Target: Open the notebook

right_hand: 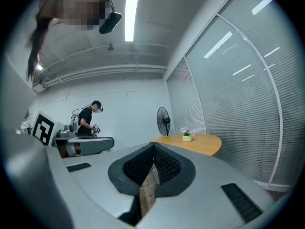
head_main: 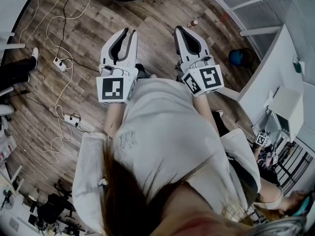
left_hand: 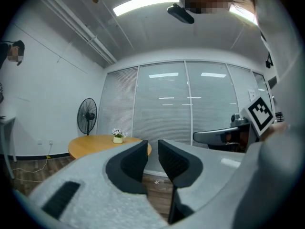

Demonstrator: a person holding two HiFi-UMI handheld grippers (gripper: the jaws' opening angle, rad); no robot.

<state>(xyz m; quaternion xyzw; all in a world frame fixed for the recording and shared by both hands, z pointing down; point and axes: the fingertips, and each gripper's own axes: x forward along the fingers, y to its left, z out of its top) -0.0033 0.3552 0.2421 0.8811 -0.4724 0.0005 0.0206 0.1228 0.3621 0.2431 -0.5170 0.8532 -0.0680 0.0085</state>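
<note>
The person is holding both tools out level over the brown wood-plank floor (head_main: pixel 162 14). The white left tool (head_main: pixel 129 32) is standing slightly open, its black ribbed pads (left_hand: pixel 133 163) parted by a narrow gap with nothing between them. The white right tool (head_main: pixel 178 29) is closed on nothing, its jaws touching at the tips. Ahead, a round wooden worktop (left_hand: pixel 102 144) is carrying a small white pot of flowers (left_hand: pixel 117 136), near a black standing fan (left_hand: pixel 87 116). The notebook is showing in no view.
</note>
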